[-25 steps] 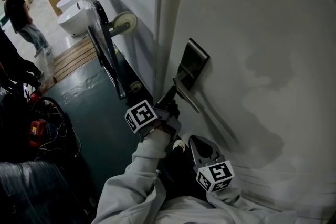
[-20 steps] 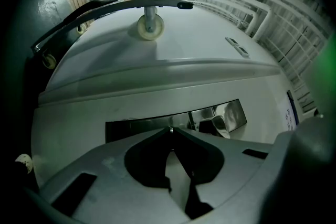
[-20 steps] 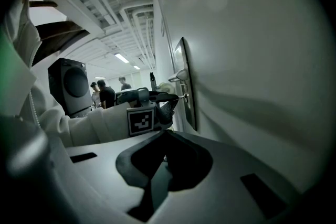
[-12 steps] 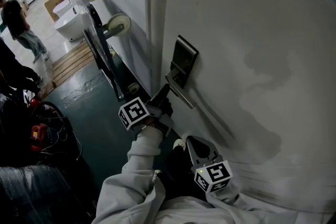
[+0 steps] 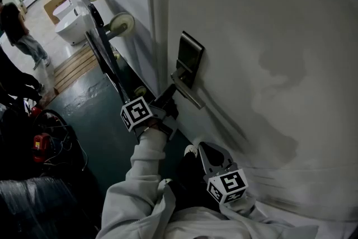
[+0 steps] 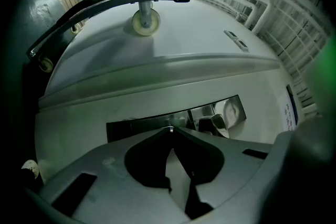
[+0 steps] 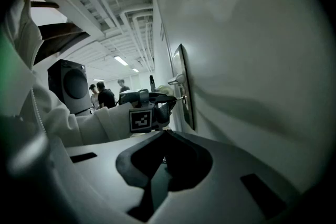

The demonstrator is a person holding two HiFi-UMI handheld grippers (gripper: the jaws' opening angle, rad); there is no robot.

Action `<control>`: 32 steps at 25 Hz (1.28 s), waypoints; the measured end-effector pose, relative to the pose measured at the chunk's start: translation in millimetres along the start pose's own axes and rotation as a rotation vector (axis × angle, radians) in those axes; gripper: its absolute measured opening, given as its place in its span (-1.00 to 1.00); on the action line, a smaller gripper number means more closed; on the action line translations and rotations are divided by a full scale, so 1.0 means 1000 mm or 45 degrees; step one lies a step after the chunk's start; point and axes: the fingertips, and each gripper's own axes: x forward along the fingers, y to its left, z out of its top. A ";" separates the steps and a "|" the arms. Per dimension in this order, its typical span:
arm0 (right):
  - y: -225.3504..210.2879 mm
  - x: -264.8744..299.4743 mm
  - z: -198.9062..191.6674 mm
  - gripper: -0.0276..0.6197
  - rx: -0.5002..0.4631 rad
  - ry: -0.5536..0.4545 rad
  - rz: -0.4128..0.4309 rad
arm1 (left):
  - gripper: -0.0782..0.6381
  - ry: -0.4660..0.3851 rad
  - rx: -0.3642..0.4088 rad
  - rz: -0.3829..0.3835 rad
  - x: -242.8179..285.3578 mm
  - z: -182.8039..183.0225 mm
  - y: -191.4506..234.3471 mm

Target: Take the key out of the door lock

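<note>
The left gripper (image 6: 170, 130) is clenched, and its jaw tips meet on a small bright piece right in front of the lock plate (image 5: 190, 59). From the side, a thin metal stub, which I take for the key (image 7: 179, 98), bridges these tips and the lower part of the lock plate, under the handle (image 5: 187, 92). So the key seems to sit in the lock, already gripped. The right gripper (image 7: 165, 132) is also closed, with nothing between its jaws, and it waits well below the lock plate, near the door (image 5: 268, 36).

To do this step well, I think the pull must go straight out from the lock plate, along the key's own line, without tilting. The key should stand in its neutral turn first, otherwise it may jam. The grip is only at the very tips, so a slow and steady pull is safer than a jerk.

Compared with one second ago, the lock plate has slid left and up in the head view, and both grippers slid with it. The left gripper keeps its place under the handle. I cannot tell if the key has come out at all.
</note>
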 end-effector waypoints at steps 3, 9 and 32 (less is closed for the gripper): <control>0.001 -0.001 0.000 -0.75 0.001 -0.002 -0.005 | -0.71 -0.029 -0.004 -0.038 -0.018 0.005 -0.006; 0.010 0.014 0.001 -0.75 0.005 0.014 0.022 | -0.71 -0.074 0.086 0.017 -0.075 0.017 -0.006; 0.052 -0.005 0.008 -0.75 -0.035 -0.092 0.083 | -0.71 -0.106 0.225 0.001 -0.143 -0.009 -0.039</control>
